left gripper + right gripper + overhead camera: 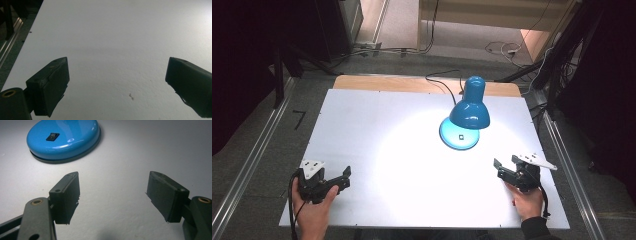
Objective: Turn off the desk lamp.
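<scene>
We see white table (377, 150), wood strip along far edge. Blue lamp (468, 112) stands on table, right of centre, toward far edge. Lamp's round base (452, 137) flat on tabletop, black switch (52, 136) on top of base. Shade hangs over base, lit pool on table in front of lamp. Black cord (443, 82) runs from lamp back over far edge. Small dark speck (131, 96) on tabletop, near corner well left of lamp.
</scene>
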`<control>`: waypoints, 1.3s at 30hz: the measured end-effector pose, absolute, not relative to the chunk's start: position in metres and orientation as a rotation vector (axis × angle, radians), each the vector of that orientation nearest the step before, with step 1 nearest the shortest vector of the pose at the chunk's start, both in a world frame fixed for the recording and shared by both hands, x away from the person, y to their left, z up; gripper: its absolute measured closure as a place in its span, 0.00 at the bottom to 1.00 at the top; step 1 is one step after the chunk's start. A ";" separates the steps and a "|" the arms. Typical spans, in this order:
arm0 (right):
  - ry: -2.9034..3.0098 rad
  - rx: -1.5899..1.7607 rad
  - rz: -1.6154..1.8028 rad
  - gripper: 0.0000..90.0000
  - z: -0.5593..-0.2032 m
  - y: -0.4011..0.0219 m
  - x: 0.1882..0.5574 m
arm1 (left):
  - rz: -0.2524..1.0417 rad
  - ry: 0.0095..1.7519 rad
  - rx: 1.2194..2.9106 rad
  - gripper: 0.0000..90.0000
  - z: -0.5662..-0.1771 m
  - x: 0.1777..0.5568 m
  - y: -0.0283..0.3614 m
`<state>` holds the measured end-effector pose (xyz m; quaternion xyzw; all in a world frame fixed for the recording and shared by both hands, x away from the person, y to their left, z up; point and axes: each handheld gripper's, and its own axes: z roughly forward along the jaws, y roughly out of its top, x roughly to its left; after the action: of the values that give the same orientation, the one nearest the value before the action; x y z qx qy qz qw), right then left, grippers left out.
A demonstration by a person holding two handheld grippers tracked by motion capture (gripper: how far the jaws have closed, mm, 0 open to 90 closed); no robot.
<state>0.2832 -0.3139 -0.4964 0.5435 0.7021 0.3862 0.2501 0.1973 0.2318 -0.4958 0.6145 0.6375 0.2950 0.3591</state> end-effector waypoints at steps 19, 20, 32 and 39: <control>1.964 1.433 1.051 0.28 -0.493 -0.290 0.294 | 0.763 1.642 1.580 0.06 -0.495 0.196 0.233; 1.969 1.434 1.046 0.28 -0.493 -0.288 0.295 | 0.762 1.641 1.582 0.06 -0.495 0.196 0.233; 1.990 1.418 1.043 0.28 -0.494 -0.270 0.305 | 0.774 1.637 1.571 0.06 -0.493 0.195 0.233; 2.005 1.396 1.036 0.28 -0.495 -0.255 0.311 | 0.768 1.637 1.575 0.07 -0.494 0.194 0.233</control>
<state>0.3105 -0.2550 -0.4952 0.5104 0.7332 0.3790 0.2414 0.1943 0.2326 -0.4935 0.6120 0.6359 0.2982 0.3634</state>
